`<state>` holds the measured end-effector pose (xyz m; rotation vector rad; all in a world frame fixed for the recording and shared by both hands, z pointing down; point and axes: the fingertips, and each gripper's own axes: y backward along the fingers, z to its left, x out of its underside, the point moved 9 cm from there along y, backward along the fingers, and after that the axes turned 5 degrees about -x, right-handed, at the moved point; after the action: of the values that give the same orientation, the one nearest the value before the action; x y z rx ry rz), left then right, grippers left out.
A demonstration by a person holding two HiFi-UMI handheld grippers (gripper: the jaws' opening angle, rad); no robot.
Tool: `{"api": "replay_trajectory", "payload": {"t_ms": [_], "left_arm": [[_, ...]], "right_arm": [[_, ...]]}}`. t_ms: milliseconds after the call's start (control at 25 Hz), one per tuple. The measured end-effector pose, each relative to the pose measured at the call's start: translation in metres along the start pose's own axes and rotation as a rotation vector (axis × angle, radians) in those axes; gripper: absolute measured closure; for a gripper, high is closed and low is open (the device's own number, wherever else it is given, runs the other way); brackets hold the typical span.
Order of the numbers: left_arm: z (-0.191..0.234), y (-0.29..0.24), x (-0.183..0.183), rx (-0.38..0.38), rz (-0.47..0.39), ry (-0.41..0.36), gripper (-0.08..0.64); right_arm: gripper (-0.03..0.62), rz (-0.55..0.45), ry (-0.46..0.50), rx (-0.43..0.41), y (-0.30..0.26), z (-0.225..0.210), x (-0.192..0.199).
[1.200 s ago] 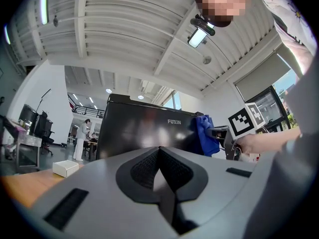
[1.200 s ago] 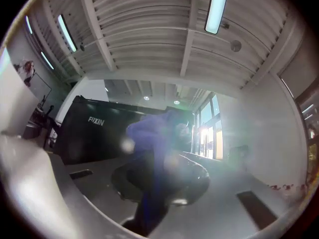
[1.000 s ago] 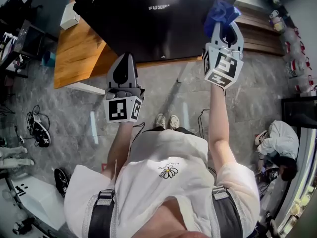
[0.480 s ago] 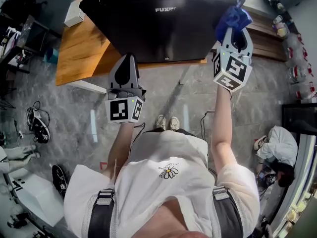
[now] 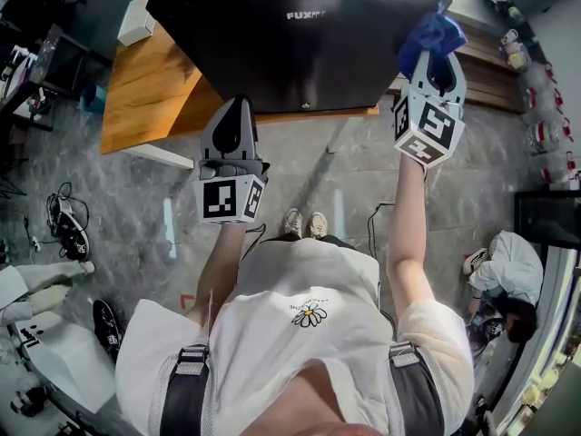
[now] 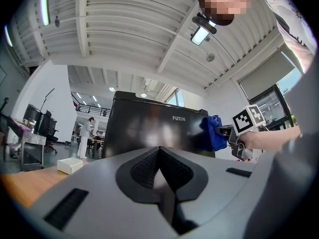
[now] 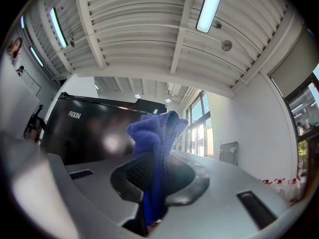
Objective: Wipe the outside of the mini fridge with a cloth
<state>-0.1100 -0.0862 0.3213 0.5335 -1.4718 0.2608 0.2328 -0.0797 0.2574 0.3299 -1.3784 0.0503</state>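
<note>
We find the right gripper (image 5: pixel 430 57) pinching the cloth (image 5: pixel 430 33) at the mini fridge (image 5: pixel 290 53) corner. The bunched cloth could slip past the edge. The left gripper (image 5: pixel 231 107) is empty, its jaws pressed together.

Left gripper (image 6: pixel 159 152) closed, mini fridge (image 6: pixel 142 128), blue cloth (image 6: pixel 213 132)

Grey veined floor (image 5: pixel 336 180) is stretching beneath the left tongs (image 5: pixel 233 107) and the right tongs (image 5: pixel 434 57). A wooden table (image 5: pixel 136 98) is standing left of the left tongs, carrying a small white box (image 5: pixel 136 27). Wooden slats (image 5: pixel 481 57) are running just right of the right tongs. Overhead, white ceiling beams (image 7: pixel 139 39) are crossing and a strip light (image 7: pixel 209 4) is glowing. Ahead of the right tongs, tall windows (image 7: pixel 204 128) are letting in daylight beside a white wall (image 7: pixel 259 133).
</note>
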Motion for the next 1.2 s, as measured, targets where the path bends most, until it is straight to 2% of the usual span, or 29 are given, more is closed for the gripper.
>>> {"api": "replay_trajectory", "payload": {"t_ms": [240, 360, 640, 800, 1000, 1200], "left_arm": [[0.000, 0.001, -0.002, 0.003, -0.007, 0.000, 0.555], [0.000, 0.002, -0.002, 0.002, -0.009, 0.001, 0.555], [0.000, 0.011, 0.001, -0.019, 0.007, -0.005, 0.555], [0.006, 0.015, 0.000, -0.049, 0.007, -0.015, 0.555], [0.023, 0.024, 0.000, -0.119, 0.005, -0.029, 0.555], [0.046, 0.038, 0.004, -0.177, 0.031, -0.034, 0.555]], "right_arm": [[0.531, -0.001, -0.018, 0.019, 0.002, 0.000, -0.002], [0.531, -0.002, -0.068, -0.022, 0.010, 0.005, 0.001], [0.531, -0.050, -0.137, -0.234, 0.034, 0.055, -0.011], [0.531, -0.061, -0.174, -0.412, 0.034, 0.110, -0.014], [0.531, -0.064, -0.171, -0.620, 0.029, 0.188, -0.015], [0.531, -0.041, -0.200, -0.715, 0.020, 0.256, -0.011]]}}
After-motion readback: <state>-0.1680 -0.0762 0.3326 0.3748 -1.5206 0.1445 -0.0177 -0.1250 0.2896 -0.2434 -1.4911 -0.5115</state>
